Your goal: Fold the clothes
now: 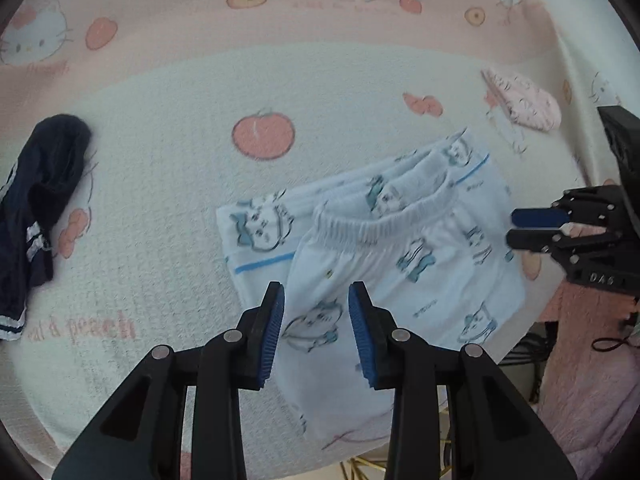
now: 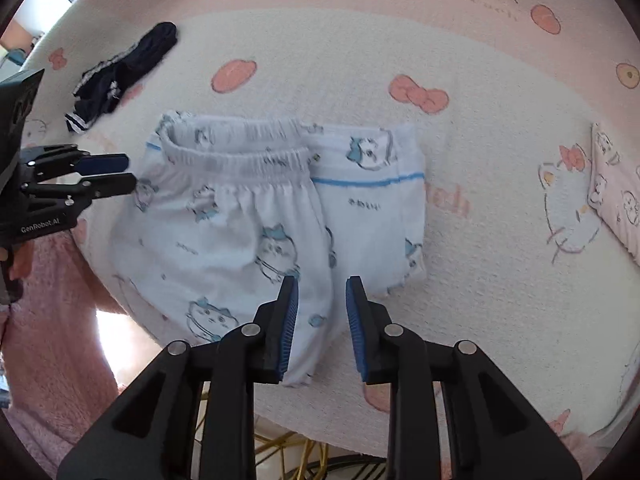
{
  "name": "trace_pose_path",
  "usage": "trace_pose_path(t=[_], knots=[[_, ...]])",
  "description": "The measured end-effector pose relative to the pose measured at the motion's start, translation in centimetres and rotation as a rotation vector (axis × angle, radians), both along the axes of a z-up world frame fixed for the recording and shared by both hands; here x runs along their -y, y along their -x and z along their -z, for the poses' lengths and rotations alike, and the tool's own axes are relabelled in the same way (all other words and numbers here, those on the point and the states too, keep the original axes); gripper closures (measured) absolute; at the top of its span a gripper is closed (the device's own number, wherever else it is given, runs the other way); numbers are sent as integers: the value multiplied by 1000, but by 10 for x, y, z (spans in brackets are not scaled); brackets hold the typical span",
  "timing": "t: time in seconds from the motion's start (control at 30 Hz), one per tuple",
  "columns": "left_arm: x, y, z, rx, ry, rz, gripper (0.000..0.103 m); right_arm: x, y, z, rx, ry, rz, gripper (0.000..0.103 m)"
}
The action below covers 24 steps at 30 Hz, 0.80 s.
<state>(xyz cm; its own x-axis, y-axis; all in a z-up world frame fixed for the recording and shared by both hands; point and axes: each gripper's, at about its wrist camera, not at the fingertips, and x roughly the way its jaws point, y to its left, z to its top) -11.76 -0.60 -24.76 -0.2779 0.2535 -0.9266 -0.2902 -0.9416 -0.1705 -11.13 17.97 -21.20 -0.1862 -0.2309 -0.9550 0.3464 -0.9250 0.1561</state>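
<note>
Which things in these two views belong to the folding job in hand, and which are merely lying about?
Part of the job:
- white cartoon-print cotton shorts with blue trim, half folded
- left gripper, open
- right gripper, open

Lying about:
- crumpled navy garment with white stripes
- folded pink printed cloth
- pink-and-white cartoon-cat blanket underneath

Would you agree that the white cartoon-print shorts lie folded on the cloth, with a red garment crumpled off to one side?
Not quite: the crumpled garment is dark navy with white stripes, not red, as the right wrist view shows. The rest holds: the white cartoon-print shorts lie folded on the cloth.
</note>
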Motion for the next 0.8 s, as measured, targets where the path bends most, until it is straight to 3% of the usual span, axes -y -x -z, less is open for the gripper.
trace_pose_path(t=[0.1,0.2,0.4,0.43,0.53,0.63,0.77,0.8], knots=[[-16,12,9,-20,-10,16,68,29,13,6,2,17,-33,78],[-16,24,26,19,10,9,68,45,21,23,33,5,-63,78],[17,27,33,96,68,-18,65,23,24,26,43,-53,-98,78],[20,26,28,76,73,-31,65,17,24,23,44,-66,-92,77],[21,25,10,29,-41,-69,65,3,29,4,0,-5,-7,71],[0,25,9,-11,-104,-19,65,17,32,5,-12,63,-4,70],[-22,36,32,17,28,12,64,43,38,27,4,16,-30,70],[-14,38,32,32,11,-9,63,43,40,31,5,9,-27,70]])
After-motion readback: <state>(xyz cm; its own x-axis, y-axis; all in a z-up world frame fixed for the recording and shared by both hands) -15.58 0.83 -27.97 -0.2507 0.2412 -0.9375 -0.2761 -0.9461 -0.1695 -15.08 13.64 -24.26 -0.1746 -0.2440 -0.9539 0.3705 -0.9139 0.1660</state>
